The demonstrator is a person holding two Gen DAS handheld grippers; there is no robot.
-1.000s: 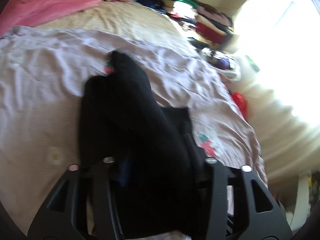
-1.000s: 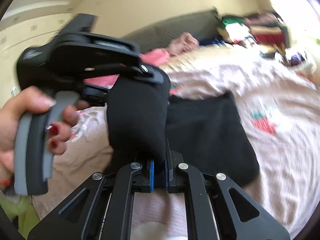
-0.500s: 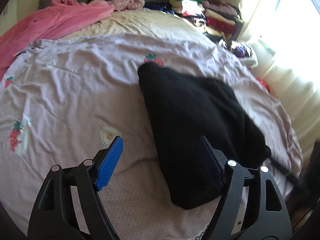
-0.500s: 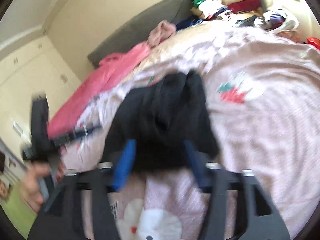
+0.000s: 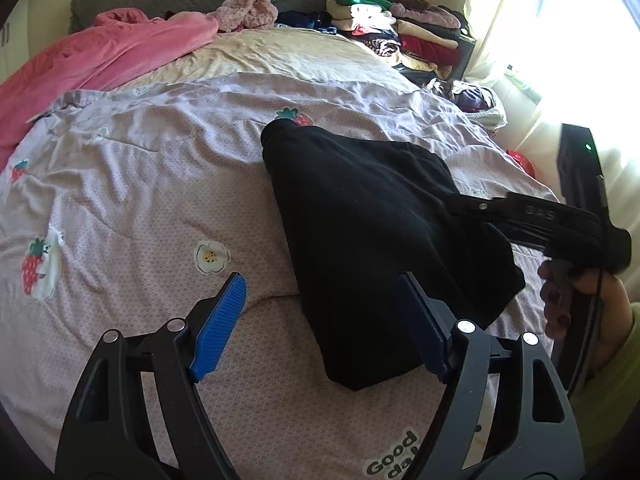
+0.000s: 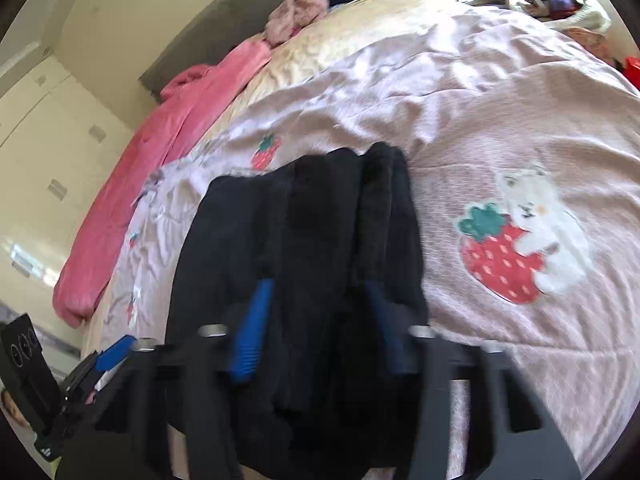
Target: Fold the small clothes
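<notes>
At the far left of the left wrist view a pink blanket point(image 5: 100, 52) lies along the edge of the bed, beside a beige sheet. In front of it spreads a lilac duvet cover point(image 5: 132, 184) printed with strawberries and flowers. The left gripper point(image 5: 322, 320) hovers low over this cover with its jaws spread wide and released — its blue pads point(image 5: 218, 328) touch nothing, though the near corner of the garment lies between them. The black garment point(image 5: 372, 232), folded into a thick wedge, rests on the duvet cover just right of centre, its narrow end pointing toward a printed strawberry. To its right the right gripper point(image 5: 464, 204) reaches in from the side, its tip against the garment's far edge, held by a hand point(image 5: 584, 300) with dark-painted nails. Behind, a stack of folded clothes point(image 5: 400, 32) sits by the bright window.

In the right wrist view the right gripper point(image 6: 316, 312) is blurred; its jaws are closing with a bunched fold of the black garment point(image 6: 320, 216) between the blue pads — the pads look not yet pressed together.
</notes>
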